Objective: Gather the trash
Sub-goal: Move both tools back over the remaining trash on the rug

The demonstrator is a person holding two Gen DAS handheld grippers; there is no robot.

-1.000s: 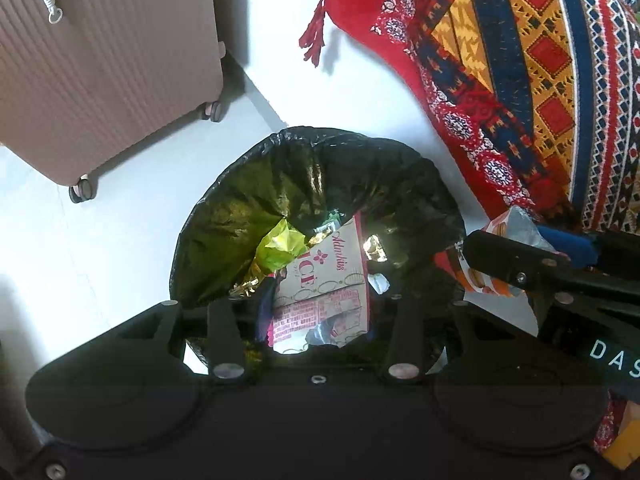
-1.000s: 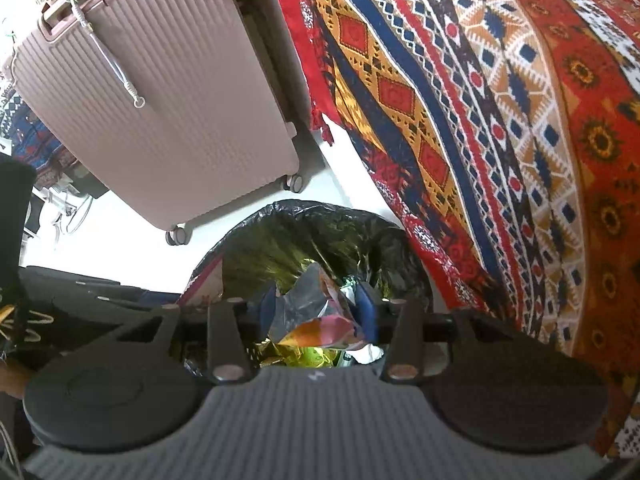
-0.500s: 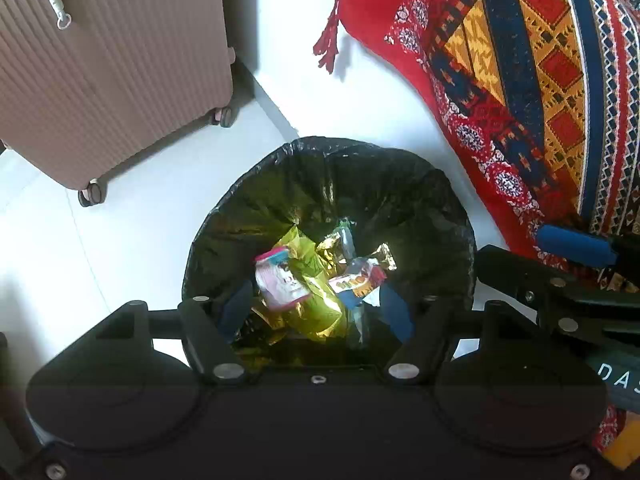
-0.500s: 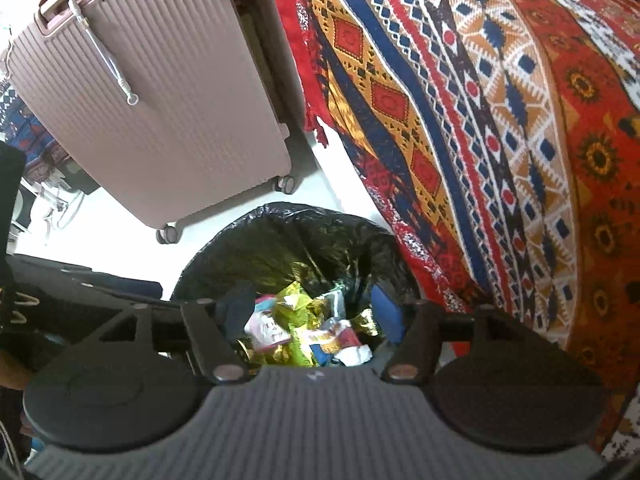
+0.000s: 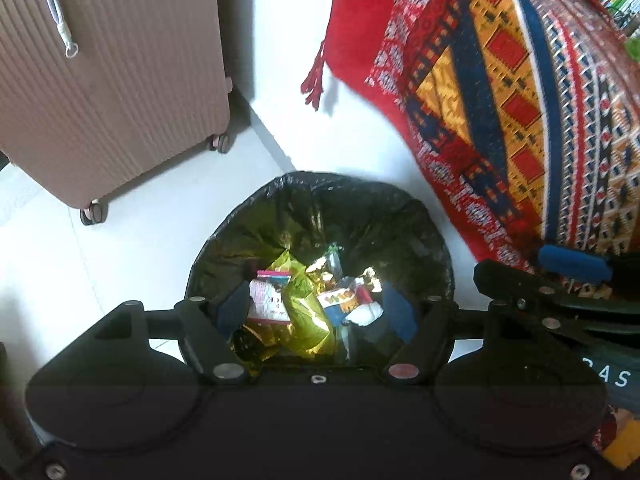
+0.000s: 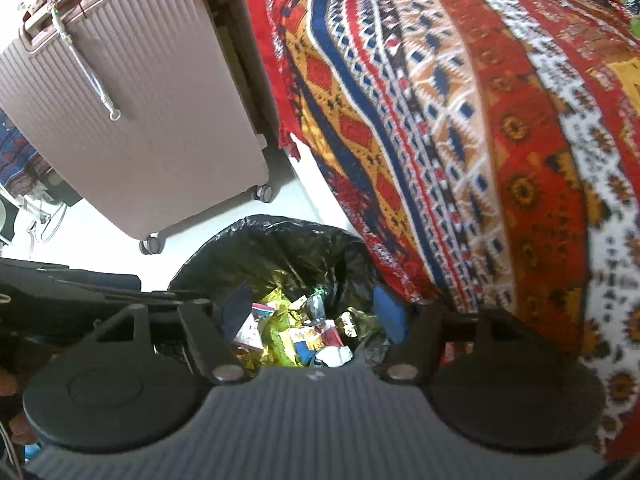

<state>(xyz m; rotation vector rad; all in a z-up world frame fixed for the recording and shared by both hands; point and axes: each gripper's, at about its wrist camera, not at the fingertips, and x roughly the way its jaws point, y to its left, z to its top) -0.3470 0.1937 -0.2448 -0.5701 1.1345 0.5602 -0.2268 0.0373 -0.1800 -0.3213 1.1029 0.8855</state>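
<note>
From my left wrist, my left gripper (image 5: 318, 310) hangs above the bin (image 5: 320, 200), which sits at six o'clock from the frame's centre, lined with a black bag. Its jaws have just been opening and now stand spread, nothing pinched between the blue pads (image 5: 400, 312). Down in the bag lies the trash (image 5: 304, 308): a pink-and-white packet at nine o'clock of the heap, a crumpled gold-green foil wrapper in the middle, a blue-and-yellow wrapper and white paper at three o'clock. A ribbed pink suitcase (image 5: 108, 80) stands at ten o'clock, a patterned red blanket (image 5: 500, 100) drapes at two o'clock, and part of my right gripper (image 5: 540, 292) shows at three o'clock.

From my right wrist, that right gripper (image 6: 316, 312) also hovers above the same bin (image 6: 280, 240), at six o'clock. Its jaws have just been opening too and stand apart, holding nothing. The trash (image 6: 296, 332) rests in the bag below them. The suitcase (image 6: 140, 120) fills ten o'clock, the blanket (image 6: 460, 140) covers one to four o'clock, and my left gripper (image 6: 80, 292) shows at nine o'clock.
</note>
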